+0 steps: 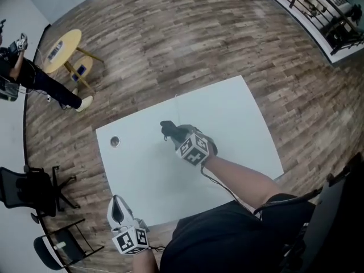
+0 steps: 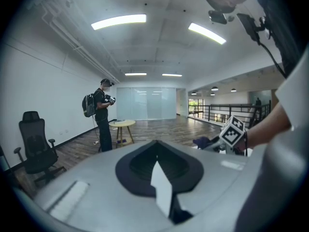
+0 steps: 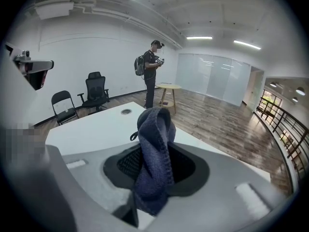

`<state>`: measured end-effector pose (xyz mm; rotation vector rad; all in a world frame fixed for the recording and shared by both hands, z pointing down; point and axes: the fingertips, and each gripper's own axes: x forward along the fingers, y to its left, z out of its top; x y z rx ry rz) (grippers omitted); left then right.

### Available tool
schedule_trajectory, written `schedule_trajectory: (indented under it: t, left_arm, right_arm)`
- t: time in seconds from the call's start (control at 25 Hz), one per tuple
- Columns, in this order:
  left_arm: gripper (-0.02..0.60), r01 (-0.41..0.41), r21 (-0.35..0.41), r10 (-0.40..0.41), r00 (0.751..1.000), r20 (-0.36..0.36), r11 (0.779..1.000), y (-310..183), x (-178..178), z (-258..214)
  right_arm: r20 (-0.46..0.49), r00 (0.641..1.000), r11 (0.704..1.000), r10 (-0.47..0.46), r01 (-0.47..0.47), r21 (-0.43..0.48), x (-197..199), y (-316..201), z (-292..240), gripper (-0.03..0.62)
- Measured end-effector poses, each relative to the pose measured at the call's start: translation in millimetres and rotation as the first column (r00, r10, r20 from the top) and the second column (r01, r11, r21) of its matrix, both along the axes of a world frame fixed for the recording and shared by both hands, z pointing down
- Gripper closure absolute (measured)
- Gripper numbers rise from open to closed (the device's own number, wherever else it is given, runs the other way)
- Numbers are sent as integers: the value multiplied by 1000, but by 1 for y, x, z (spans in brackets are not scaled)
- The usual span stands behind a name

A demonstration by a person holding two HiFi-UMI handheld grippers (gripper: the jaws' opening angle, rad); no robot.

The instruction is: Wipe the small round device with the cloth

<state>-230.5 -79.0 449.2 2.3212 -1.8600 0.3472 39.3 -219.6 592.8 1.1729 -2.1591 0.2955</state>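
Observation:
The small round device point(image 1: 115, 141) lies flat on the white table point(image 1: 239, 118), near its left edge; in the right gripper view the device point(image 3: 126, 111) shows beyond the jaws. My right gripper point(image 1: 173, 134) hovers over the middle of the table, to the right of the device and apart from it. It is shut on a dark blue cloth point(image 3: 154, 149), which bunches up out of the jaws. My left gripper point(image 1: 118, 202) hangs at the table's front left edge. Its jaws look shut, with nothing between them.
A person with a backpack point(image 3: 152, 69) stands by a small round yellow table point(image 1: 63, 49) on the wood floor. A black office chair point(image 1: 31, 189) and a folding chair point(image 1: 62, 244) stand left of the white table. A railing point(image 1: 318, 4) runs at the far right.

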Motion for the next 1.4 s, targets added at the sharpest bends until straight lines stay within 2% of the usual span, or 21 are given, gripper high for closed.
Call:
schedule_trajectory:
  t: [0.36,0.64,0.92,1.16,1.24,1.4]
  left_arm:
    - [577,19,-11,-19,1000,-1,1000,11,-3,-2]
    - [577,22,-15,-22,1000,3,1000,15,-3,-2]
    - [577,24,-24,-24,1000,20,999,23,0,-3]
    - [577,16,-41,-14,999,42,999,31,11,4]
    - [577,-8,-44,9,999,42,999,31,19,8]
    - [577,-75,-20,76,997,29,997,17,42,13]
  right_arm:
    - [77,992,994,98,-95,-48,22,4,0,471]
    - [146,979,986,143,-128,-110,29,15,12,471]
    - [117,981,972,152,-128,-197,36,37,43,472]
    - [123,985,963,122,-88,-255,33,52,67,471]
    - [127,982,963,143,-109,-248,39,62,67,471]
    - [123,980,978,155,-134,-163,55,69,46,471]
